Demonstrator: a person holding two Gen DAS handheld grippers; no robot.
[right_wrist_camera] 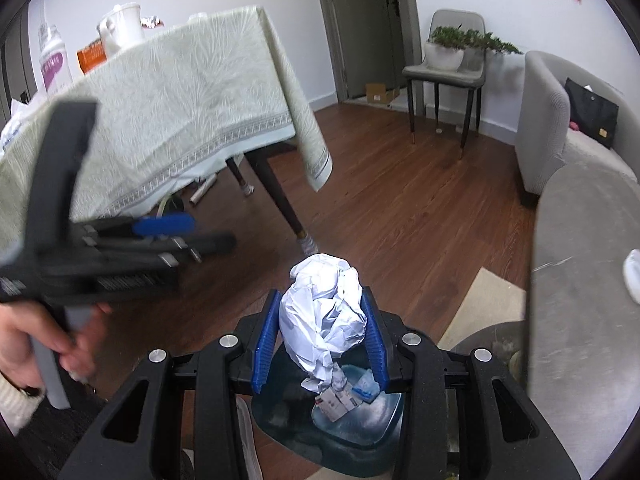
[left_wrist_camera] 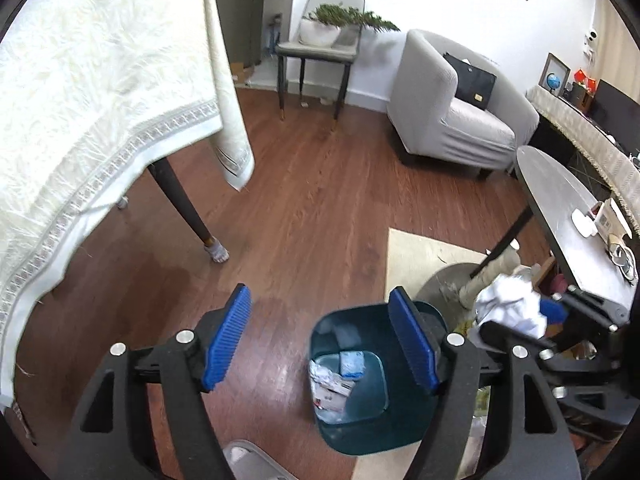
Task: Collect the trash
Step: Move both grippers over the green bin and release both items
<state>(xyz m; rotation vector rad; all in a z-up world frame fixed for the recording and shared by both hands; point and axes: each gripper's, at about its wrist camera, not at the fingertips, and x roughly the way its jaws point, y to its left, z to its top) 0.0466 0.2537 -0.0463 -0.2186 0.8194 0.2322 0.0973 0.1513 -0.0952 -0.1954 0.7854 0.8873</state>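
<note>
A teal waste bin (left_wrist_camera: 326, 326) stands on the wood floor with crumpled paper and wrappers (left_wrist_camera: 334, 380) lying in its bottom. My left gripper (left_wrist_camera: 320, 340) hangs open above the bin's left side, with nothing between its blue pads. In the right wrist view my right gripper (right_wrist_camera: 322, 300) is shut on a crumpled white paper ball (right_wrist_camera: 324, 308), held right over the bin (right_wrist_camera: 380, 440). That ball (left_wrist_camera: 512, 308) also shows at the right edge of the left wrist view. A hand (right_wrist_camera: 36, 340) holds the left gripper (right_wrist_camera: 192, 236) off to the left.
A table draped in a cream cloth (left_wrist_camera: 100, 100) stands to the left, its dark leg (left_wrist_camera: 184, 208) near the bin. A round grey table (left_wrist_camera: 568, 216) is on the right, a beige rug (left_wrist_camera: 420, 256) under it. A grey armchair (left_wrist_camera: 452, 112) and a chair with a plant (left_wrist_camera: 324, 36) stand behind.
</note>
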